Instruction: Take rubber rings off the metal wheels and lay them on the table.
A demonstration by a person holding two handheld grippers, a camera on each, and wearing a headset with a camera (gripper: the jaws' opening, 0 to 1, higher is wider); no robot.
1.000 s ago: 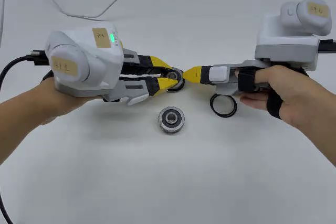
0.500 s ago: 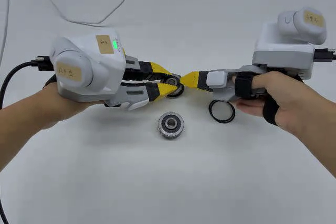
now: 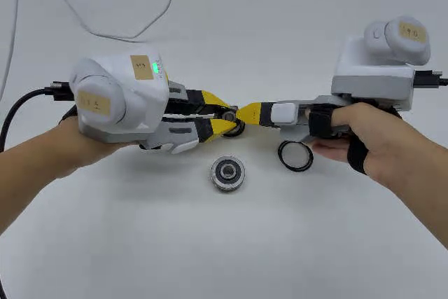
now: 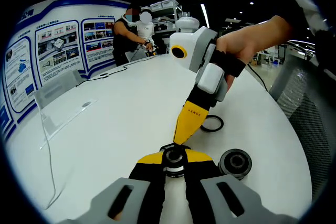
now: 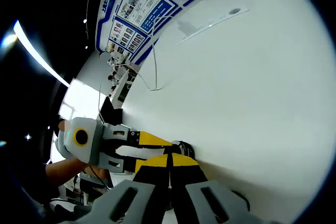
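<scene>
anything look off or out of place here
Nothing stands out: one black rubber ring lies flat on the white table, a ringed metal wheel lies flat nearby, the left gripper clamps another wheel.

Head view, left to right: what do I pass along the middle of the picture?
Person's left hand → white-and-yellow left hand-held gripper, shut on a small metal wheel → white-and-yellow right hand-held gripper → loose black rubber ring → person's right hand.

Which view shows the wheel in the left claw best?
The left gripper view: the wheel sits close, hub visible, in the left claw, with the right claw at its rim. The head view shows it small, mostly hidden between both claws. The right gripper view shows a dark edge of it beyond the tips.
</scene>
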